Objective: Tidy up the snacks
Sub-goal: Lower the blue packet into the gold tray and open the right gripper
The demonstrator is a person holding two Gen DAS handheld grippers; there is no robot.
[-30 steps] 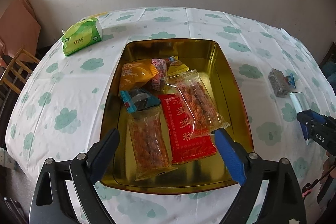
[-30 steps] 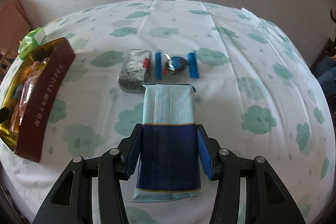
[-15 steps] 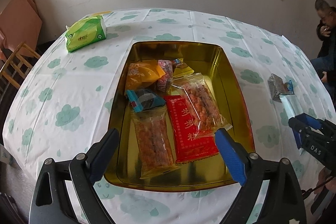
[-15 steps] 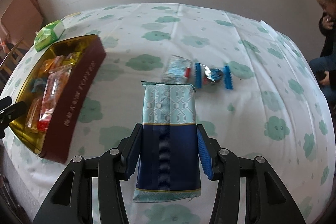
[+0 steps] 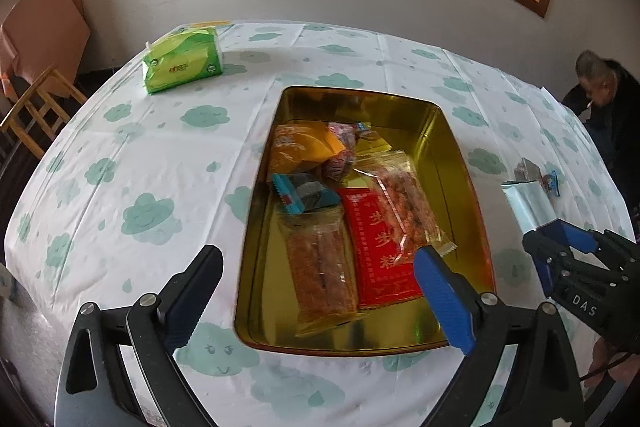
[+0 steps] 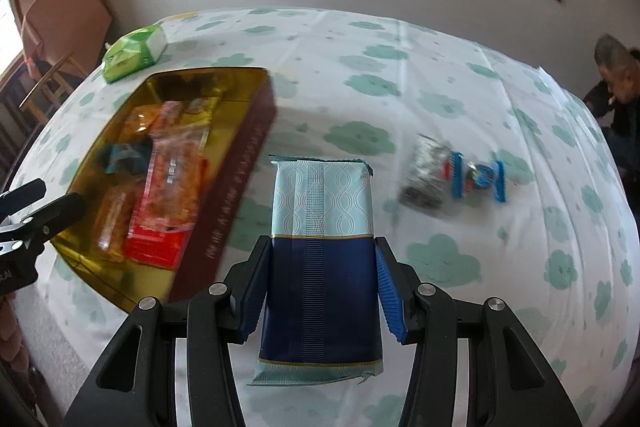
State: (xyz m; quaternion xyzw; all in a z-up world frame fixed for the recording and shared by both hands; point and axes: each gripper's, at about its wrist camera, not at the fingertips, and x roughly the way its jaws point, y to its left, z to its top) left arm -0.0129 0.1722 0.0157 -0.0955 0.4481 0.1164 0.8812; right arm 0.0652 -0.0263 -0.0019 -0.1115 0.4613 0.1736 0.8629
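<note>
Blue snack packet (image 6: 322, 263) clamped between the fingers of the right hand-held gripper (image 6: 322, 301), long axis running straight out along the fingers, pale patterned end pointing away from the camera, dark navy half nearer the wrist with a pale sealed edge at the back. Held above the desk (image 6: 440, 99), just right of the gold tin (image 6: 224, 87) and level with its near end; in the left view, same packet (image 5: 528, 205) seen right of the tin (image 5: 448, 155). Left hand-held gripper (image 5: 318, 291) spread wide, holding nothing, hovering over the tin's near end. Inside the tin: red packet (image 5: 378, 247), clear packets of orange snacks (image 5: 320, 267). Two small wrapped snacks (image 6: 452, 175) on the desk well right of the tin; green tissue pack (image 5: 182, 63) beyond the tin's far left corner
</note>
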